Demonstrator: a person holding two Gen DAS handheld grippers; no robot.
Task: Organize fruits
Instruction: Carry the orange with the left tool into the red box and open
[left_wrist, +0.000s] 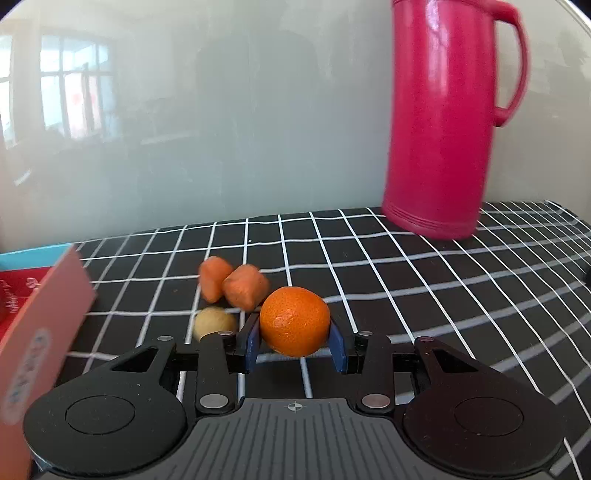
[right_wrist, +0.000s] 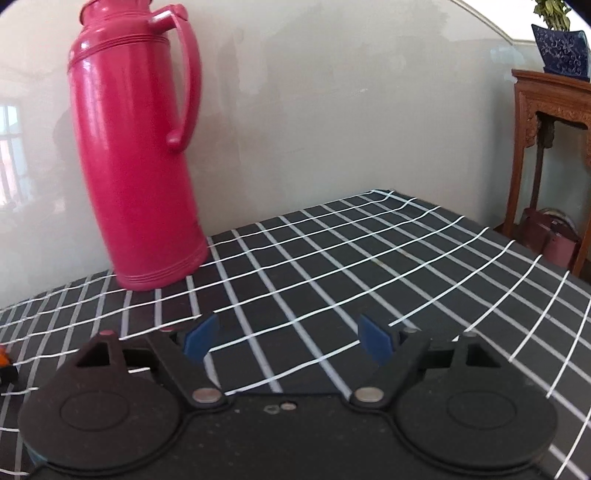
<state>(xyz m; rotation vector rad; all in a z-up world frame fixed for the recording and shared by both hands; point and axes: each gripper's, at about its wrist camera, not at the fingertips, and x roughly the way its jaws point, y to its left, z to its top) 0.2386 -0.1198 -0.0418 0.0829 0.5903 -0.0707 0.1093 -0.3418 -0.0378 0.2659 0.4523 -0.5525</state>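
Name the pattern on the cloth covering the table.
The tablecloth is black with a white grid of thin lines; it shows best in the right wrist view.

The left gripper (left_wrist: 295, 341) tilts downward, its blue-padded jaws clamped on a round orange tangerine (left_wrist: 294, 320). The right gripper (right_wrist: 286, 338) also tilts downward, jaws spread wide with nothing between.
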